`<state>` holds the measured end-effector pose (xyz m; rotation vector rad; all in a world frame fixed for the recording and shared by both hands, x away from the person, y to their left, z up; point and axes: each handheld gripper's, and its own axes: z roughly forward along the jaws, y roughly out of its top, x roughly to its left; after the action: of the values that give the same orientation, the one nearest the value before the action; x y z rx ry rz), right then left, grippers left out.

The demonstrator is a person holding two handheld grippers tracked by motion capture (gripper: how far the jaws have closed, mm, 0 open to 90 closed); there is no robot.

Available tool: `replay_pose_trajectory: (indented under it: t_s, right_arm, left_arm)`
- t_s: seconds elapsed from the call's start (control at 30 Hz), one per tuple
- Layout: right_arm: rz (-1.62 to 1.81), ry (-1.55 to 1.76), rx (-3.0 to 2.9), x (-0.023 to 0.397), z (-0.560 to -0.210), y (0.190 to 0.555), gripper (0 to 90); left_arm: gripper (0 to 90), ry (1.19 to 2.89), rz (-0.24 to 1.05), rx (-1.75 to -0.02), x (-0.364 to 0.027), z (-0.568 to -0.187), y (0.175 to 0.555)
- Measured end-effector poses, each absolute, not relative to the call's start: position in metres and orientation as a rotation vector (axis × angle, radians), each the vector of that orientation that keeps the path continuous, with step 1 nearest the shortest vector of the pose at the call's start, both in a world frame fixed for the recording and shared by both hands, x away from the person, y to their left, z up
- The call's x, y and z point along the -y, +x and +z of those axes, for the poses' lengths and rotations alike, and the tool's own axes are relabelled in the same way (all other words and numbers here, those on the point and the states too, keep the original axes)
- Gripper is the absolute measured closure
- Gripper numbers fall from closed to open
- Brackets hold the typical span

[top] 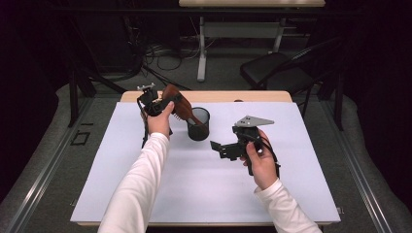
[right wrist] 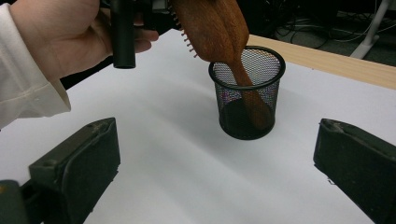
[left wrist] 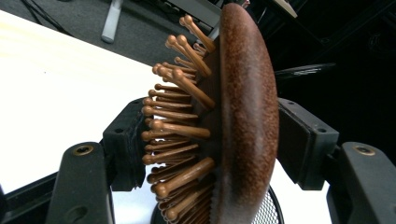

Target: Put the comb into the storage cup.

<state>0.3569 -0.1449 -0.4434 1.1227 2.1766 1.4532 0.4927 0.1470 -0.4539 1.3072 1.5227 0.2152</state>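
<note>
**Hairbrush handle down in the mesh cup, left jaws slack around its head**

The wooden hairbrush (top: 179,104) stands tilted in the black mesh pencil cup (top: 198,124), its handle inside the cup and reaching the bottom, its head leaning out over the rim toward the left gripper (top: 154,104). In the left gripper view the brush head (left wrist: 233,116) sits between the jaws with a gap on either side, so the grip looks released rather than clamped. The right gripper (top: 224,148) hovers on the near side of the cup, jaws spread wide and empty, pointing at the cup (right wrist: 246,93).

The step in hand appears to be the drop-off: the brush is placed and being let go. Next, the left gripper should draw back from the cup without snagging the bristles (left wrist: 175,126) or tipping the cup over.
</note>
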Motion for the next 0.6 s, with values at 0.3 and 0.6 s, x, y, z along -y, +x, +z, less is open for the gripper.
replay_pose_trajectory:
  t_s: [0.3, 0.6]
  right_arm:
    - [1.451, 1.127, -2.179, 0.1448, -0.4436, 0.3568, 0.2]
    - [1.449, 1.125, -2.180, 0.1447, -0.4438, 0.3569, 0.2]
  left_arm:
    - [30.4, 1.319, 0.216, -1.522, -0.1459, -0.4542, 0.4930]
    - [22.6, 1.343, 0.243, -1.516, -0.1436, -0.4559, 0.4934]
